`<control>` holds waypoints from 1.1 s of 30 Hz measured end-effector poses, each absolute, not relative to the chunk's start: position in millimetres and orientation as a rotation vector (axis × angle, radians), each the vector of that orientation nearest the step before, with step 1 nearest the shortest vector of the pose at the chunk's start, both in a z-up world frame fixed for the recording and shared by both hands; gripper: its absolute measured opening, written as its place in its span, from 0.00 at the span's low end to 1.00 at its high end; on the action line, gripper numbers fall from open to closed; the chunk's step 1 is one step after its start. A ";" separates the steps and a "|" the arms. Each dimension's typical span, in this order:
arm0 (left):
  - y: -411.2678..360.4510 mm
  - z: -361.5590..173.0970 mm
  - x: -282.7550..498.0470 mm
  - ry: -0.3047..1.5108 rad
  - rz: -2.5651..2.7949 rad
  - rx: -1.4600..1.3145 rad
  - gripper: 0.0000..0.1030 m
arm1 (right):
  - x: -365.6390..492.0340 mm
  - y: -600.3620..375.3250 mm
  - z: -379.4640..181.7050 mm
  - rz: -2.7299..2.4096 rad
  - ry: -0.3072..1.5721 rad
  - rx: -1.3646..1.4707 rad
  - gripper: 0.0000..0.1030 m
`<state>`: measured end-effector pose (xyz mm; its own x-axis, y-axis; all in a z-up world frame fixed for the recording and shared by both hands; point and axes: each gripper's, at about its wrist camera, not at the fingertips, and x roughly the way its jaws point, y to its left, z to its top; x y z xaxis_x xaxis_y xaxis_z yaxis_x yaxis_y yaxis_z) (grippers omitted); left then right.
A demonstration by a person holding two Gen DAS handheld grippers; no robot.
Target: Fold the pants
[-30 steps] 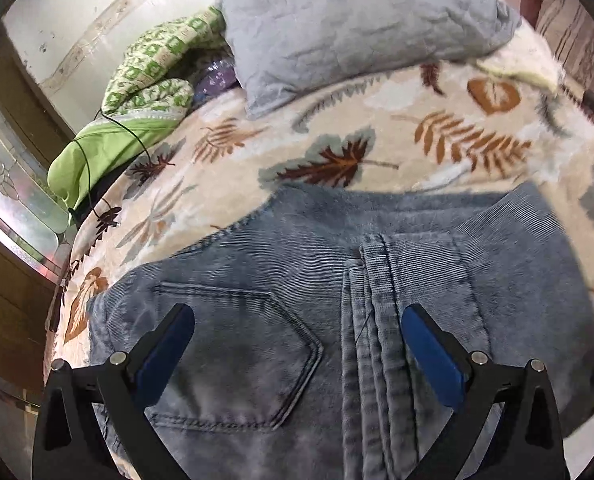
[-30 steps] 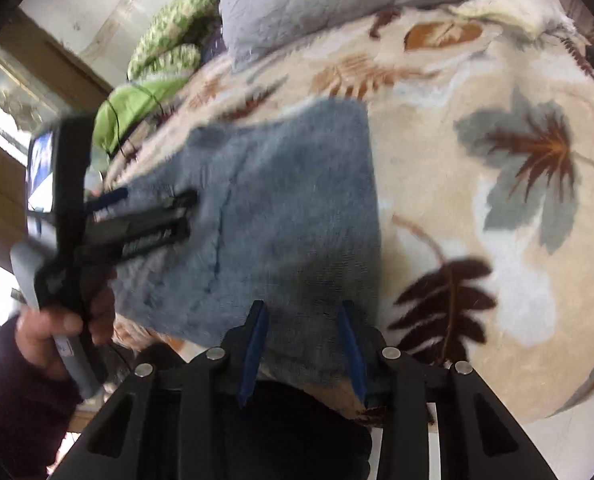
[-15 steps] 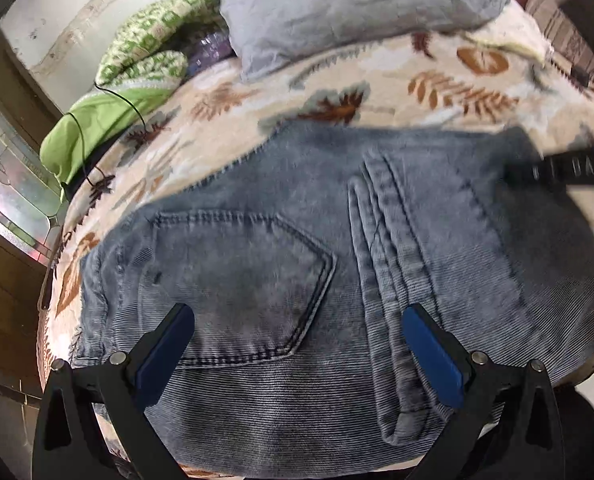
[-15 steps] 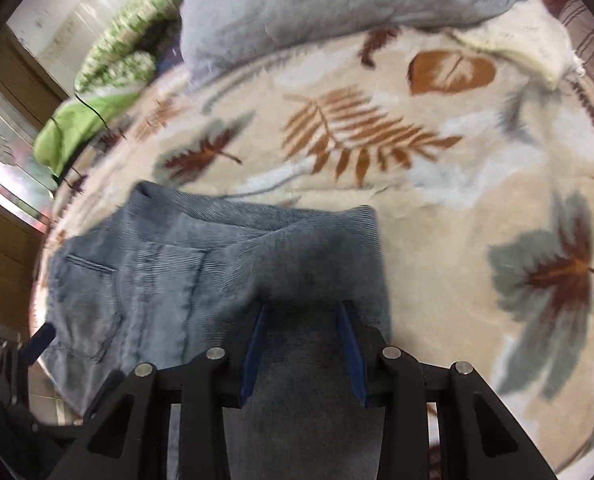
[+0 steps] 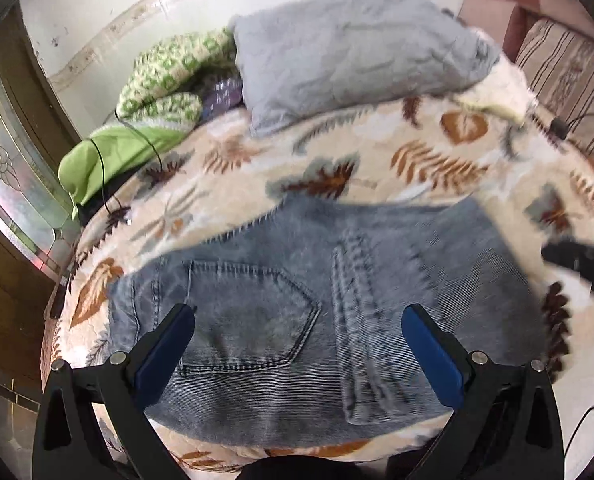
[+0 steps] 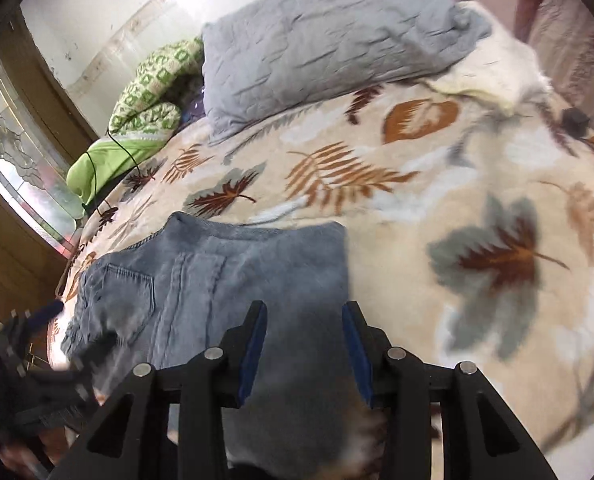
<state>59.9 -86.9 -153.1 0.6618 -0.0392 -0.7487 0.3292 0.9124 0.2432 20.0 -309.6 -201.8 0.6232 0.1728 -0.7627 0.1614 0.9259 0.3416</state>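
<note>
Blue-grey denim pants (image 5: 257,320) lie folded on a leaf-patterned blanket (image 5: 417,160), back pocket up. My left gripper (image 5: 299,312) hovers over the pocket and centre seam, open wide and holding nothing. In the right wrist view the pants (image 6: 201,276) reach from the left to my right gripper (image 6: 304,308), at their right end. A fold of denim fills the gap between its blue pads (image 6: 253,340), and the jaws are opening. The right gripper shows as a dark blur (image 5: 577,264) in the left wrist view. The blurred left gripper (image 6: 45,312) sits at the far left of the right wrist view.
A grey quilted pillow (image 5: 349,48) and a green patterned cloth (image 5: 165,76) lie at the bed's far end. A black cable (image 5: 109,176) runs over the green bundle. A wooden frame with patterned glass (image 5: 13,184) stands to the left; a striped cushion (image 5: 565,72) is at the right.
Both grippers have drawn up and back from the bed. The right gripper brought the pants' end over and down onto the blanket. The left gripper stayed open.
</note>
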 end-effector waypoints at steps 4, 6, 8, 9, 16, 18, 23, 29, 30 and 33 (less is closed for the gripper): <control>-88.9 -126.3 41.7 0.773 -0.238 0.344 1.00 | -19.6 -320.9 -187.7 -0.020 0.881 0.388 0.42; -87.9 -115.0 33.7 0.748 -0.240 0.333 1.00 | -37.5 -324.3 -177.7 -0.033 0.850 0.372 0.42; -84.6 -102.7 25.3 0.721 -0.238 0.316 1.00 | -52.7 -324.7 -166.3 -0.039 0.822 0.346 0.42; -82.9 -99.1 22.5 0.712 -0.237 0.311 1.00 | -57.8 -325.1 -161.3 -0.040 0.809 0.336 0.42; -56.9 -69.3 3.1 0.640 -0.213 0.263 1.00 | -85.2 -310.7 -113.7 -0.006 0.674 0.321 0.44; -47.8 -61.4 -2.7 0.616 -0.203 0.253 1.00 | -87.6 -301.0 -102.9 0.004 0.643 0.299 0.44; -25.5 -47.5 -9.9 0.568 -0.179 0.232 1.00 | -95.0 -274.2 -74.5 0.044 0.557 0.256 0.45; -0.7 -52.2 -4.5 0.560 -0.131 0.222 1.00 | -83.5 -244.8 -65.8 0.079 0.565 0.216 0.47; 4.6 -55.7 -1.6 0.572 -0.121 0.217 1.00 | -80.0 -239.0 -67.8 0.088 0.579 0.212 0.47; 21.7 -68.1 6.0 0.606 -0.091 0.209 1.00 | -70.6 -222.0 -75.0 0.114 0.613 0.189 0.47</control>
<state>6.0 21.7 -68.1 0.8186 -0.0237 -0.5739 0.1460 0.9749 0.1680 -70.6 -222.0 -75.0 0.8125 0.1623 -0.5600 -0.0507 0.9765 0.2095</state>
